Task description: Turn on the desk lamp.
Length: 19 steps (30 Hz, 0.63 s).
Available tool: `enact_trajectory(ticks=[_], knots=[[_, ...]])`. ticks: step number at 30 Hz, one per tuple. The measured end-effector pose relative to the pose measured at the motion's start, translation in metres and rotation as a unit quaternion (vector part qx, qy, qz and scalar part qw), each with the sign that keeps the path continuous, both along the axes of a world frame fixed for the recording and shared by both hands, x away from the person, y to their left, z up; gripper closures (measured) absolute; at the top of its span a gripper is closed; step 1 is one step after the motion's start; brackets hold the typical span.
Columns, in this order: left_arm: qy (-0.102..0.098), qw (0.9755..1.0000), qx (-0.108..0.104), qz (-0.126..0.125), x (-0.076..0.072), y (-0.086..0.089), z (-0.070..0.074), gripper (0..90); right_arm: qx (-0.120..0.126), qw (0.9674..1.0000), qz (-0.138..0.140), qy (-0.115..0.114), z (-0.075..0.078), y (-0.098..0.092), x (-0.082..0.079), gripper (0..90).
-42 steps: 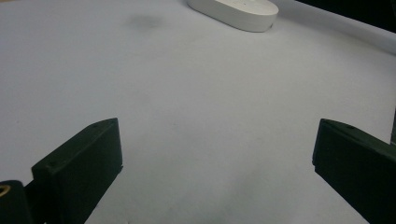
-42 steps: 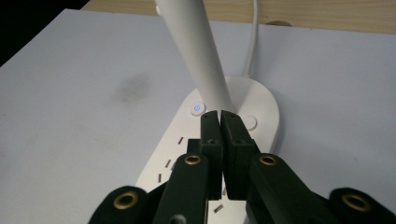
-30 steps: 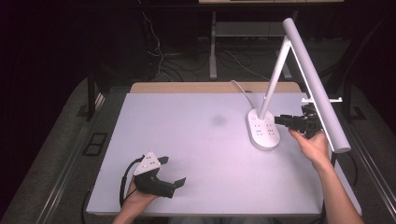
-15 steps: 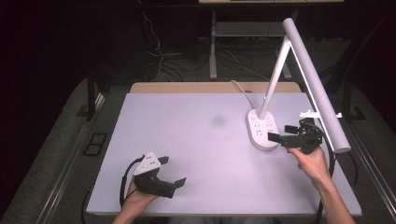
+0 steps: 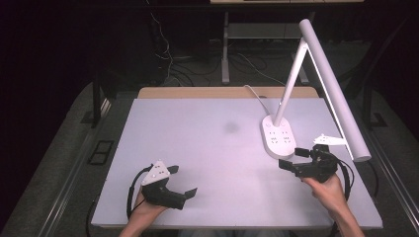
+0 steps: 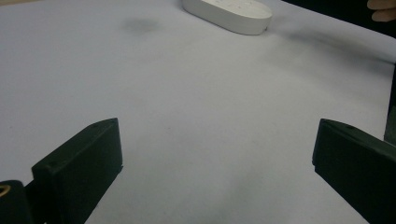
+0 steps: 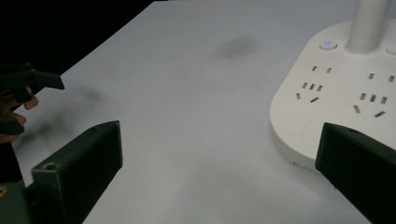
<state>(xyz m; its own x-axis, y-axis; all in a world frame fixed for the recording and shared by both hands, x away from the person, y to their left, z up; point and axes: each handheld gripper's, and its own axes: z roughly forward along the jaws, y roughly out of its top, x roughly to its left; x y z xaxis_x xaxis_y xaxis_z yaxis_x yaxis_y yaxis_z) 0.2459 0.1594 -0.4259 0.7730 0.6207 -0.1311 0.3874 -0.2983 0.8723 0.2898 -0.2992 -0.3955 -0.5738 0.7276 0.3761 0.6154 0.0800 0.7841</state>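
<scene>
Both of my grippers spread wide above the table [image 5: 207, 148].

At 7 o'clock my left gripper [image 5: 182, 185] grasps nothing; at 4 o'clock my right gripper [image 5: 291, 159] gapes just beside the lamp base [image 5: 280, 137], its 1 blue button [image 7: 328, 44] lit.

In the right gripper view the lamp base [image 7: 336, 93] ran off the right edge, and its post [image 7: 369, 23] was cut by the top edge. The left tool [image 7: 28, 100] sat half out of that view at the left border, too dark to read. In the left gripper view the top edge clipped the base [image 6: 229, 14], and a fingertip [image 6: 383, 10] poked in at the corner. In the high view both forearms left the bottom edge, and the socket markings on the base [image 5: 277, 138] were too small to tell.
</scene>
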Motion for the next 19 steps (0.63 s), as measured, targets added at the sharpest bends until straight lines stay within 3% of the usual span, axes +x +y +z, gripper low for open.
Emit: enact_trajectory(ticks=[11, 13, 19], knots=[[0.002, 1.0, -0.001, 0.0, 0.0, 0.0, 0.0, 0.5, 0.001, 0.9996, 0.028, -0.009, -0.015, 0.01, -0.023, 0.3], [0.002, 1.0, -0.001, 0.0, 0.0, 0.0, 0.0, 0.5, -0.017, 0.9992, 0.035, -0.013, -0.018, 0.014, -0.03, 0.3], [0.003, 1.0, -0.001, 0.001, 0.0, 0.0, 0.0, 0.6, -0.031, 0.9987, 0.036, -0.018, -0.022, 0.016, -0.038, 0.3]])
